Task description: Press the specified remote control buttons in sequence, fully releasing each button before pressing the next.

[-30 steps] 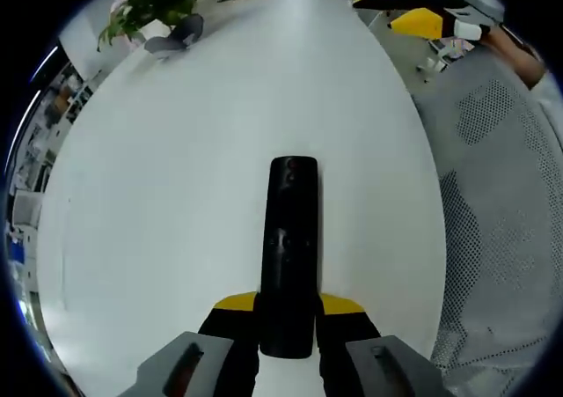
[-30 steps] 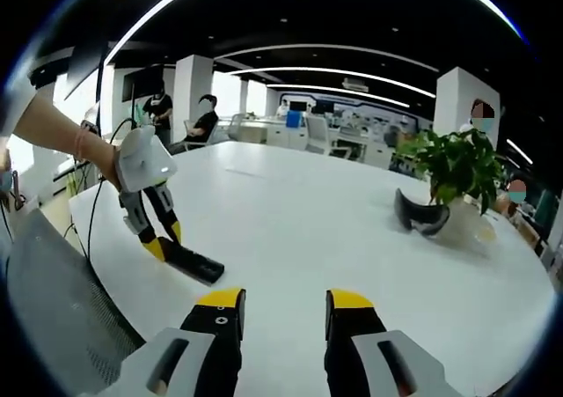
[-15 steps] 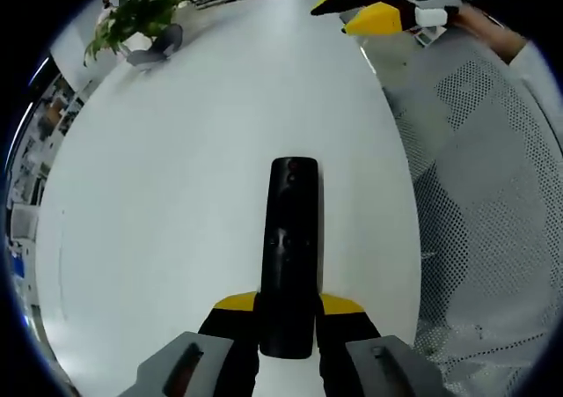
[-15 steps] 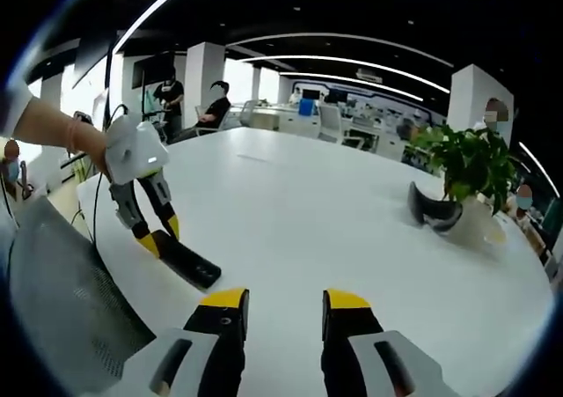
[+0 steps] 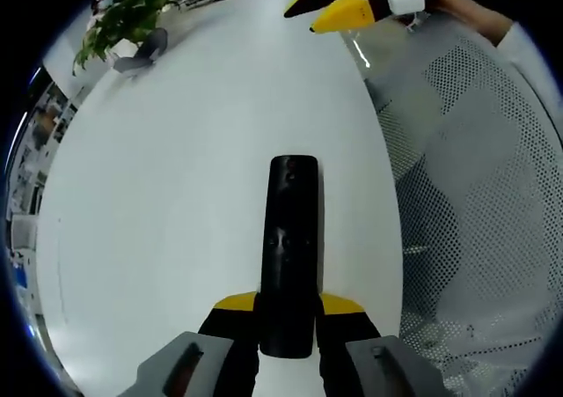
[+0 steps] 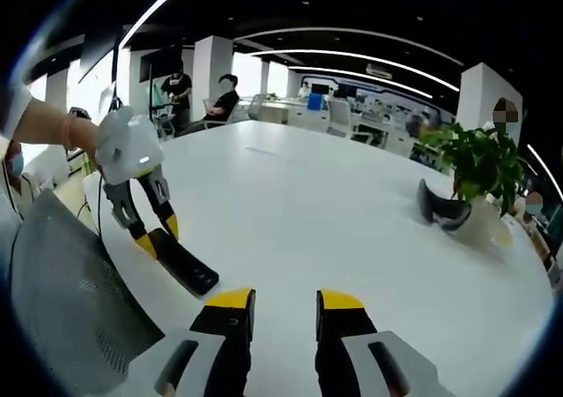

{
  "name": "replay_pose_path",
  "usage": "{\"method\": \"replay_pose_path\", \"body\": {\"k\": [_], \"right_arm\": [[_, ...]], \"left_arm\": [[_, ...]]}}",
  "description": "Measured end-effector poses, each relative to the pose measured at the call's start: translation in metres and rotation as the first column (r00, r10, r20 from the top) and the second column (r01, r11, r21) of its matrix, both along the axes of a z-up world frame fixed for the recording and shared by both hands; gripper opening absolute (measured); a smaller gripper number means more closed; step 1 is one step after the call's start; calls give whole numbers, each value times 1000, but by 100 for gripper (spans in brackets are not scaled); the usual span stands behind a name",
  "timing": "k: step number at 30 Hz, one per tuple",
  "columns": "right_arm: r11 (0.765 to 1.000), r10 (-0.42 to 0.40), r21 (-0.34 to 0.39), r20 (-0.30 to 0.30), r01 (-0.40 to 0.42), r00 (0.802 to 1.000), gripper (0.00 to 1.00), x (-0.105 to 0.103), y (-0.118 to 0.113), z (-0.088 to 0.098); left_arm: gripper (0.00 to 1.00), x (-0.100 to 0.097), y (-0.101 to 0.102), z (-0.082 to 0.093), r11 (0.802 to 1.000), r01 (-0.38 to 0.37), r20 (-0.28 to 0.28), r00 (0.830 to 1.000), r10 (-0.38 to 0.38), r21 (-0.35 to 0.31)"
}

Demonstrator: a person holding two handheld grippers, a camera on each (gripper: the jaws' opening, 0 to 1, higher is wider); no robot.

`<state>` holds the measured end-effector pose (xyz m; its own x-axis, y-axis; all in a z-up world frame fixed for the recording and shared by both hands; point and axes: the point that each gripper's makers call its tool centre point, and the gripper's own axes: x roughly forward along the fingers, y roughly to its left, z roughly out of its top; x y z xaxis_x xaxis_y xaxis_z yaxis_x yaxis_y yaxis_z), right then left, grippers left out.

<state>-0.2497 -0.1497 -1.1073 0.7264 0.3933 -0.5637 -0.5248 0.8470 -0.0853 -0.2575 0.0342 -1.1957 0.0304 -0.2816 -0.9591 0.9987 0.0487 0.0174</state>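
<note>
Black and slim, the long plastic remote control (image 5: 291,256) lies flat on the wide white oval table (image 5: 176,194), its near end clamped between the yellow-tipped jaws of the left gripper (image 5: 289,307); the jaws press both long sides of the casing. Its button face is up, and its far end points out across the bare tabletop. In the right gripper view the same remote (image 6: 183,266) sits close to the table's near-left edge, angled toward the camera, with the left gripper (image 6: 154,235) reaching down onto its far end from a person's hand (image 6: 81,135).

The right gripper (image 6: 285,300) hovers above the table with its two yellow-tipped jaws parted and nothing between them, well apart from the remote. From the left gripper view it (image 5: 332,8) shows at the top, over the table's far edge, a gap between its tips.

A grey perforated mesh chair back (image 5: 475,177) stands beside the table edge. Across the table, a green leafy potted plant (image 6: 479,164) stands with a dark curved headset-like object (image 6: 442,209) just beside its pale pot. People (image 6: 224,105) sit and stand in the office background.
</note>
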Motion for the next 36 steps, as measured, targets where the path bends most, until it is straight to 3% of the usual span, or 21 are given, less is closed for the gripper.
{"method": "replay_pose_path", "body": {"k": [15, 28, 31, 36], "right_arm": [[999, 35, -13, -21, -35, 999, 21, -3, 6, -4], [994, 105, -20, -63, -107, 992, 14, -10, 18, -12], [985, 175, 29, -118, -172, 977, 14, -19, 31, -16], [954, 297, 113, -240, -277, 924, 10, -37, 54, -23]], "left_arm": [[23, -20, -2, 0, 999, -9, -3, 1000, 9, -35], [23, -28, -2, 0, 1000, 10, -7, 1000, -10, -18], [23, -28, -2, 0, 1000, -1, -11, 1000, 1, -26], [24, -29, -3, 0, 1000, -3, -3, 1000, 3, -23]]}}
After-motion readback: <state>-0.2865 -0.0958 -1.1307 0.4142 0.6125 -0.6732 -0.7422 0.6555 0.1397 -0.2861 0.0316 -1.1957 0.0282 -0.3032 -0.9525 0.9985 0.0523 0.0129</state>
